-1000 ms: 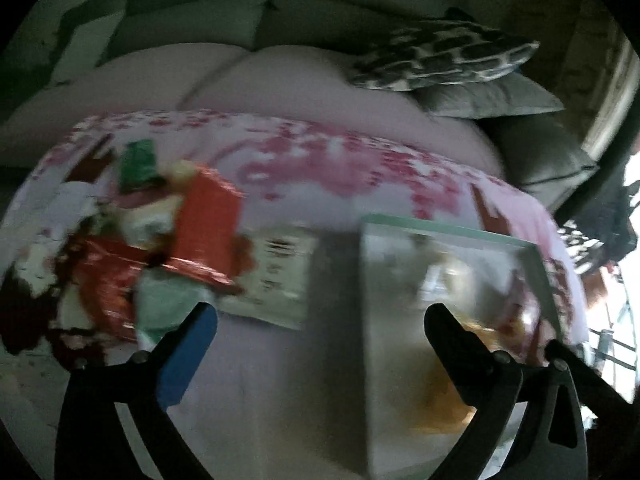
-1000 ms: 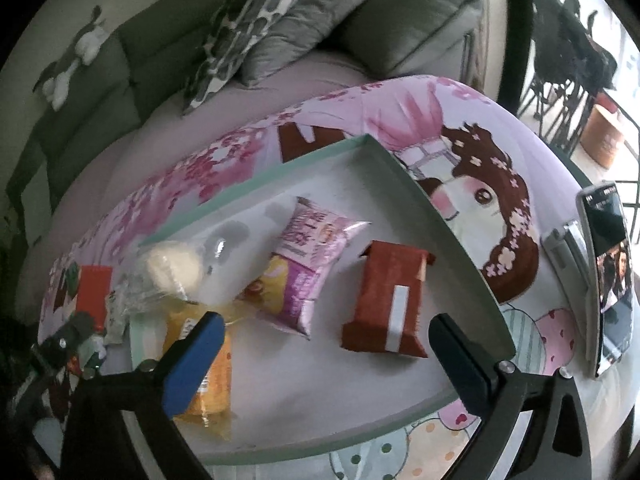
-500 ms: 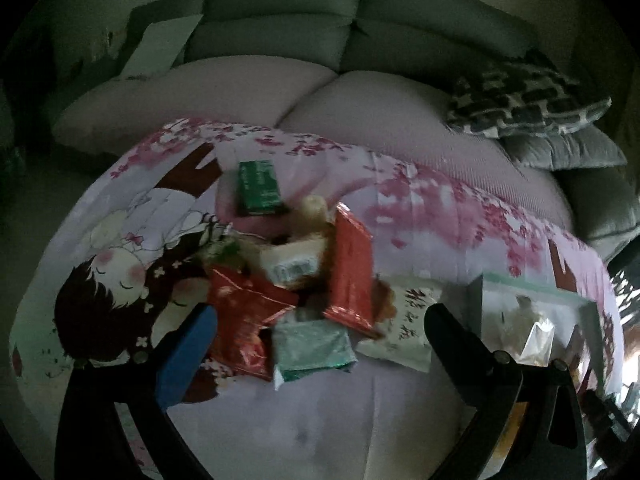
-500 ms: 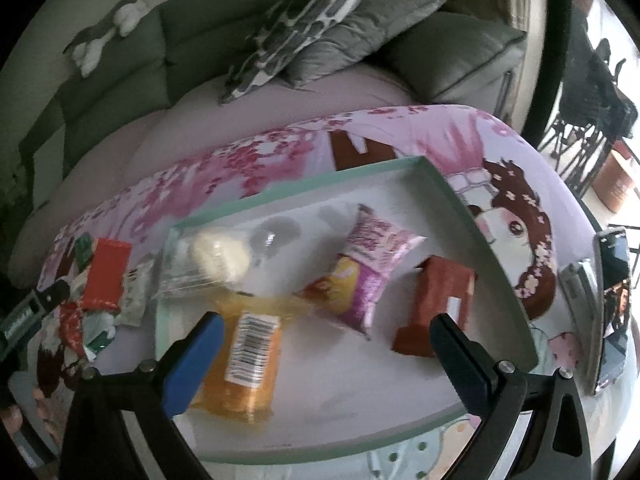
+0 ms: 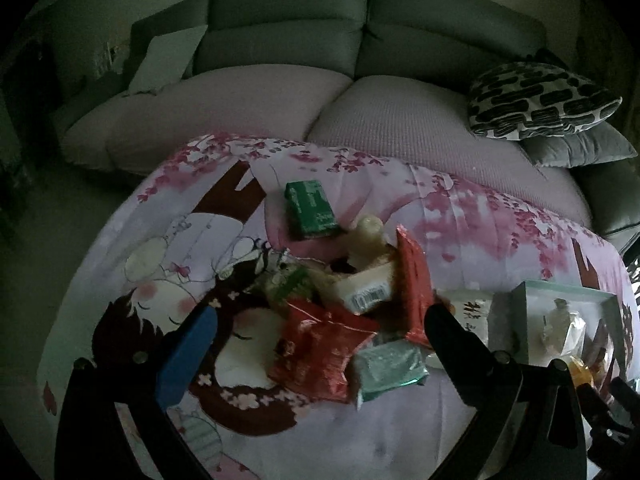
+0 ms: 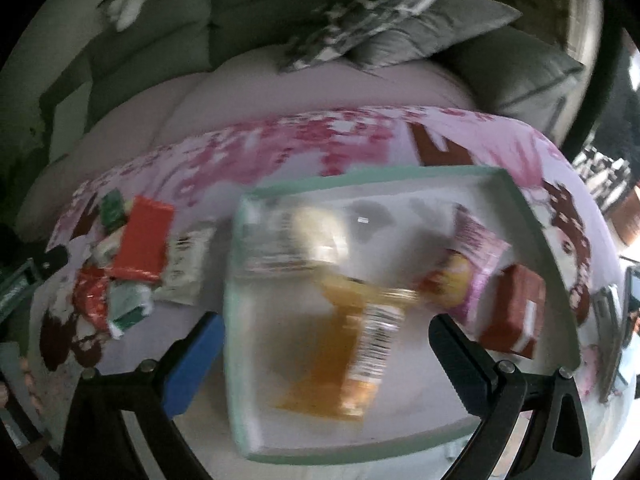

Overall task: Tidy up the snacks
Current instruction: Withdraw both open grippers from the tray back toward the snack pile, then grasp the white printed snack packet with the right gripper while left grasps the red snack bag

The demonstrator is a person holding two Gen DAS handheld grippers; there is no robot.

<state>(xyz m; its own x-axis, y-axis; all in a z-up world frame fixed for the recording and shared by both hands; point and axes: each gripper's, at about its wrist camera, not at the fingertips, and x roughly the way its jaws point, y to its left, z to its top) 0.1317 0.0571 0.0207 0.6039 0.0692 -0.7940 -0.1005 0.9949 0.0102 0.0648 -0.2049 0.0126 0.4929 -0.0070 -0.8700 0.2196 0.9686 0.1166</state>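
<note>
Red snack packets (image 5: 320, 346) lie heaped between the open left tool (image 5: 316, 344).

Loose snack pile (image 5: 352, 312) at centre: green box (image 5: 312, 210) at 12 o'clock, tall red packet (image 5: 414, 284) at 3, crumpled red bag (image 5: 320, 354) and mint pouch (image 5: 390, 364) at 6. Mint-rimmed tray (image 6: 532, 216) holds an orange packet (image 6: 340, 356), blurred, apparently lying flat.

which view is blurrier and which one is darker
Right wrist view: motion-smeared, the orange snack packet in the mint-rimmed white tray streaks, though brightly lit. Left wrist view: dim and underexposed yet sharp, the green rectangular box reads crisply.
</note>
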